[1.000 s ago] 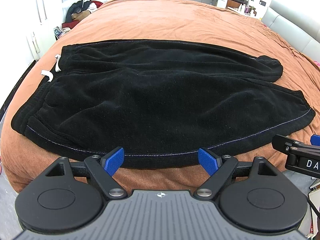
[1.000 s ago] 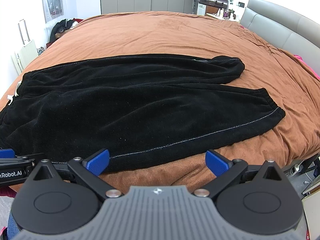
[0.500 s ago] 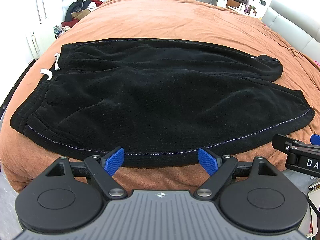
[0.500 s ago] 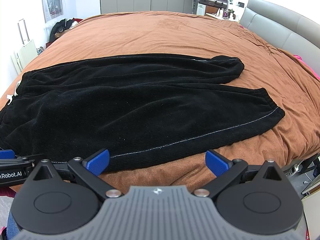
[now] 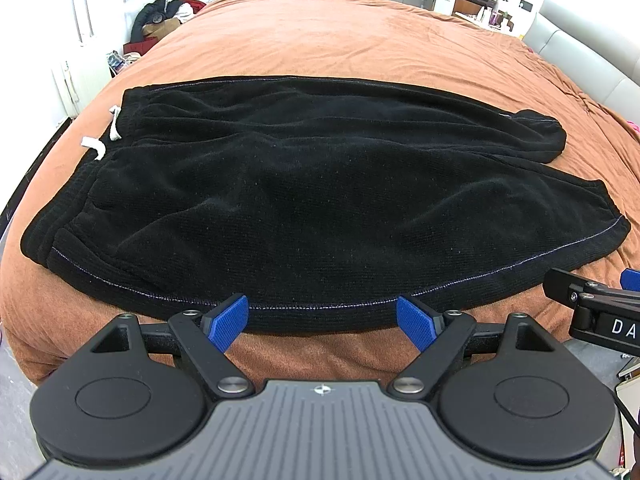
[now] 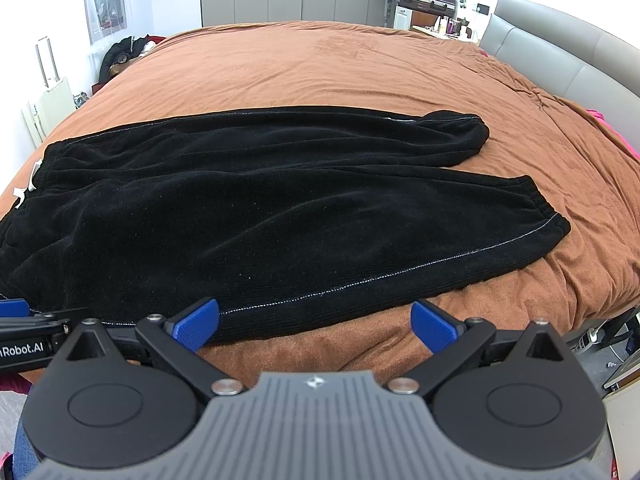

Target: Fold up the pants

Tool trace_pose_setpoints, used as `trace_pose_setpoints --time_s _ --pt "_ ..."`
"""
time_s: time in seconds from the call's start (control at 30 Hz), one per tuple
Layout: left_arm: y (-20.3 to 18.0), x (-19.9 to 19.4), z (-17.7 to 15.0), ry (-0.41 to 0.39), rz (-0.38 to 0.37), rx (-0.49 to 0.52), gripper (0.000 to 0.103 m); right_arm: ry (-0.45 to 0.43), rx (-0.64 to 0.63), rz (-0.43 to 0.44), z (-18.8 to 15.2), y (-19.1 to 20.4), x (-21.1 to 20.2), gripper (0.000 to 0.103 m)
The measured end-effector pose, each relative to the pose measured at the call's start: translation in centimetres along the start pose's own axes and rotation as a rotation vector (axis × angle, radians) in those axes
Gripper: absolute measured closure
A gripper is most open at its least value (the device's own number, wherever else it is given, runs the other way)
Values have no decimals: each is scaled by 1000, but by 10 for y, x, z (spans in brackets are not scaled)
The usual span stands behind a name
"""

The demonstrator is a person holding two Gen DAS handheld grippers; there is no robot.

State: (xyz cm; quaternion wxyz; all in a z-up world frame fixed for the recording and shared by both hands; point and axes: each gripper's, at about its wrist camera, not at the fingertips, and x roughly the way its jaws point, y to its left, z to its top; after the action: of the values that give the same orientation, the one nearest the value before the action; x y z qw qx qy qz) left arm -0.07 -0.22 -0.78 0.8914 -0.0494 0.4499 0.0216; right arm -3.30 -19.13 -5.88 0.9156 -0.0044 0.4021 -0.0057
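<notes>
The black pants point(image 5: 320, 200) lie spread flat across the near part of the bed point(image 5: 360, 52), on its rust-brown cover. The waistband point(image 5: 76, 216) with its white drawstring point(image 5: 114, 126) is to the left, and the two leg cuffs point(image 6: 544, 216) are to the right, the far leg lying slightly apart from the near one. No fold shows yet.

Over the last second very little has changed. The left gripper point(image 5: 322, 322) has edged a touch closer to the pants, so that the near stitched seam point(image 5: 320, 306) now sits just beyond its blue pads point(image 5: 228, 322). The right gripper point(image 6: 316, 322) has held its place over the near edge of the bed, further toward the cuffs. Jaws on both are spread wide and hold nothing. I judge this to be a lining-up before the first grasp, probably of the near long edge, to lay one leg over the other.

In the left view, the white letters "DA" can be read on the side of the right gripper at the right edge. In the right view, "Robot.AI" can be read on the side of the left gripper at the left edge, its beginning cut off. Other writing in the room is too small to read.
</notes>
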Motion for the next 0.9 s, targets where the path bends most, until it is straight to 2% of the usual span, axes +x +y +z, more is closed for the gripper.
trace_pose_setpoints --time_s 0.9 --pt "0 0 0 6 -1 -3 5 5 -2 -3 2 1 2 5"
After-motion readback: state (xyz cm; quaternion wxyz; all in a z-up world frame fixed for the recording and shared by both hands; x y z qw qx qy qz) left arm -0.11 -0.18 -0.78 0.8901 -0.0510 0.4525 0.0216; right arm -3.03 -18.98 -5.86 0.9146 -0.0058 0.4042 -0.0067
